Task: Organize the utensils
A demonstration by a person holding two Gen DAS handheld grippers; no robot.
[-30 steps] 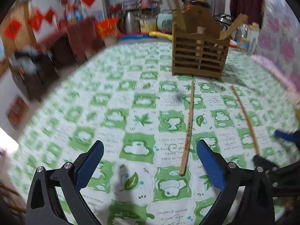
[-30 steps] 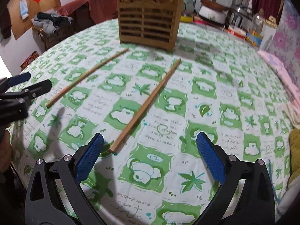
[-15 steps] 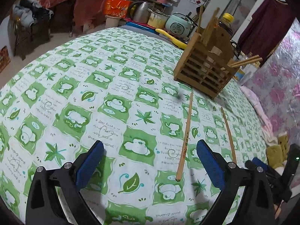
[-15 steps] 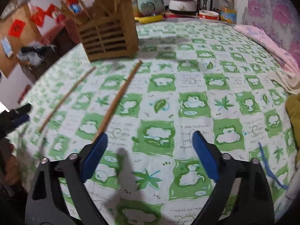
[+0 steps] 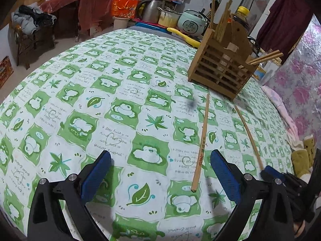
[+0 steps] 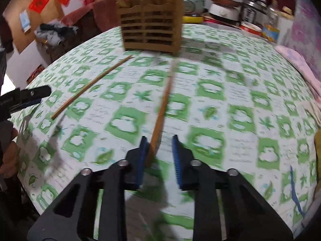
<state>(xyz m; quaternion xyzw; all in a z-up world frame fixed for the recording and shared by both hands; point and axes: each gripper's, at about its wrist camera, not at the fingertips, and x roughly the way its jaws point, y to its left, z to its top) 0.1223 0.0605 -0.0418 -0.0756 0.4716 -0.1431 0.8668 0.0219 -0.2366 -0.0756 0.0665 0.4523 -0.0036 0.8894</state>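
Standing at twelve o'clock on the green-checked worktop (image 6: 210,104), a slatted wooden holder (image 6: 150,34) faces the right gripper (image 6: 159,150), whose jaws, just closing, bracket one pale chopstick (image 6: 163,104) without clamping.

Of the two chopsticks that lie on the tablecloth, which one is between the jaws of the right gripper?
The chopstick nearer the pink cloth: its near end lies between the right gripper jaws, which have just been closing. The other chopstick lies apart, toward the left gripper.

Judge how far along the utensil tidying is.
Done: several chopsticks stand in the wooden holder. In hand: the right gripper has just been closing around one loose chopstick, not yet clamped. Left: the second chopstick lies before the open left gripper.
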